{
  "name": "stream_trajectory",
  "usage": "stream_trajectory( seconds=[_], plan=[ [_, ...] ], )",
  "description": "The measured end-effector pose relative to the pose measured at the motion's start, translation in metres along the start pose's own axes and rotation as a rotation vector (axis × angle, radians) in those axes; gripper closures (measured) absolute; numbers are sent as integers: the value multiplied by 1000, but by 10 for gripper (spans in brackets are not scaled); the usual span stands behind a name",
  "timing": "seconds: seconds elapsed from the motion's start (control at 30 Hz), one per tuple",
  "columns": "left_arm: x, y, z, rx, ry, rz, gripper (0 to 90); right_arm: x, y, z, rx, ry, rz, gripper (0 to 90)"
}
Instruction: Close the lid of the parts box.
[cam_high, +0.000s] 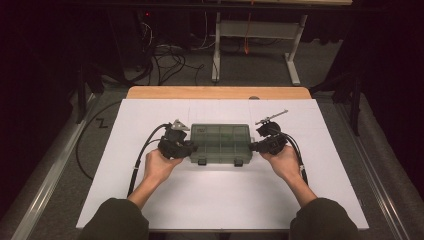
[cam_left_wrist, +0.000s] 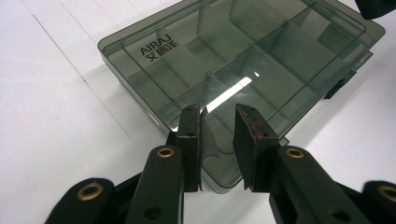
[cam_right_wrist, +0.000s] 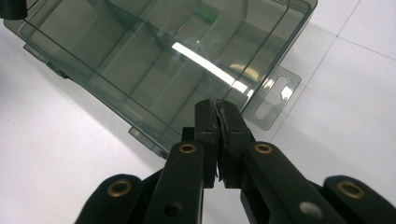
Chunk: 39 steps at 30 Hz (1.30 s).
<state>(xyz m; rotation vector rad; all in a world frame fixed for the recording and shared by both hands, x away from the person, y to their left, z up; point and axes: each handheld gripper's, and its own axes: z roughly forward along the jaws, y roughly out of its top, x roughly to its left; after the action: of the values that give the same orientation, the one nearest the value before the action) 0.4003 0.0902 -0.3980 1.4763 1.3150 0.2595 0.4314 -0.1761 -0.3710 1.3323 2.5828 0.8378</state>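
So the box (cam_high: 220, 143) sits flat on the white bench (cam_high: 150, 200), lid shut, right between the two claws. It's a smoky see-through organiser with dividers inside, and both latches (cam_high: 202, 162) face the person, on the front edge.

Left claw (cam_high: 191, 148) is up against its end of the box. In the left gripper view the jaws are narrow but with a clear gap, hanging over the near corner of the lid (cam_left_wrist: 233, 70), pads not pinching anything as far as I can tell. Right claw (cam_high: 253, 146) is at the other end, jaws closed tight together with nothing between them, tips just over the box edge next to the clear hang tab (cam_right_wrist: 275, 95).

My read: they're bracing the box from both ends, probably getting ready to open it. If that's the plan, I'd do it like this:

- keep one claw pressing down on the lid end so the box doesn't skate on that slick sheet
- bring the other claw round to the latch nearest it and hook under the lip with a closed tip
- pop one latch at a time, gently
- don't squeeze the lid itself, the plastic looks thin and will flex

Main risk is the box sliding away from the pushing claw
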Motion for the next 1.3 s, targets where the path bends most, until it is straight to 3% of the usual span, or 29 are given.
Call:
stream_trajectory(
  seconds=[0.17,0.37,0.67,0.83,1.0,1.03,1.1,1.3],
  plan=[
    [-2,-4,1,7,9,28,720,1,0,2,11,-2,-7,896],
    [-1,-3,0,-6,10,25,713,2,0,4,9,1,-9,895],
    [-2,4,-9,-61,9,27,579,1,-1,-4,-28,0,-1,827],
    [-2,7,-13,-94,10,32,455,1,-4,-10,-75,-6,-6,731],
    [-2,11,-20,-121,8,25,403,-1,-11,-16,-118,-6,-2,632],
    [-2,11,-21,-132,33,16,392,-1,-13,-19,-134,-7,-1,619],
    [-3,12,-23,-141,5,25,377,-2,-16,-22,-150,-6,3,590],
    [-4,14,-31,-181,-4,18,353,-4,-26,-34,-226,-33,-14,514]
  ],
)
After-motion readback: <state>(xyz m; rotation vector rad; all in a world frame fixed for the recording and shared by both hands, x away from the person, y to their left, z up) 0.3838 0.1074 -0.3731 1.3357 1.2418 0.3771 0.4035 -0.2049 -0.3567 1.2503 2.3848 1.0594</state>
